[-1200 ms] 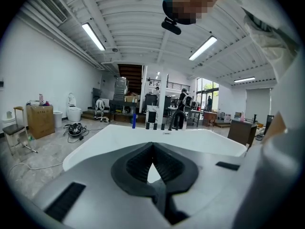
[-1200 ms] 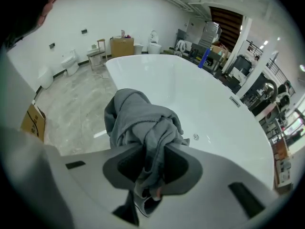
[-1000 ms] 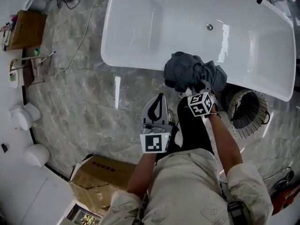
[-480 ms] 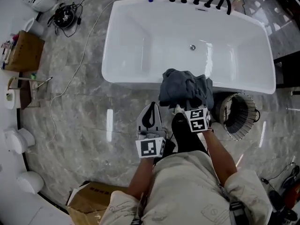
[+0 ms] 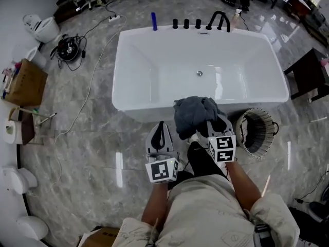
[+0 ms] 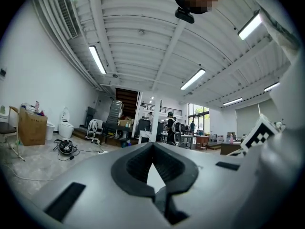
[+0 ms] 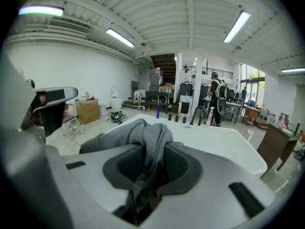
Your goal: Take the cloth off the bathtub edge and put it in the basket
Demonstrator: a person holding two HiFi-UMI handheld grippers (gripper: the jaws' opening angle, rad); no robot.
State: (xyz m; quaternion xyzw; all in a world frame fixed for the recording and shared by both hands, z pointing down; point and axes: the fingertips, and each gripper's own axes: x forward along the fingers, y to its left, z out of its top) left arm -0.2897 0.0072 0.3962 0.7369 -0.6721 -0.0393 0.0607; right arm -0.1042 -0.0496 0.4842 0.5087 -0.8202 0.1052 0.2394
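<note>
A dark grey cloth (image 5: 194, 115) hangs bunched over the near rim of the white bathtub (image 5: 123, 104), with my right gripper (image 5: 213, 124) shut on it. The right gripper view shows the cloth (image 7: 138, 137) pinched between the two pads and spilling forward over them, the tub behind it. A round woven basket (image 5: 272, 133) stands on the floor just right of that gripper, by the tub's near right corner. My left gripper (image 5: 161, 127) sits to the cloth's left above the floor. In its own view the left gripper (image 6: 152, 149) has its tips together and holds nothing.
Black tap fittings (image 5: 218, 19) line the tub's far rim. A cardboard box (image 5: 23, 81), a toilet (image 5: 43, 27) and a cable coil (image 5: 67, 49) stand at the left. A dark table (image 5: 311, 76) is at the right. Grey marble floor surrounds the tub.
The head view has pulled back and now takes in the whole tub. The cloth stays in the right gripper and has come toward me with it. Both grippers sit lower in the view.
</note>
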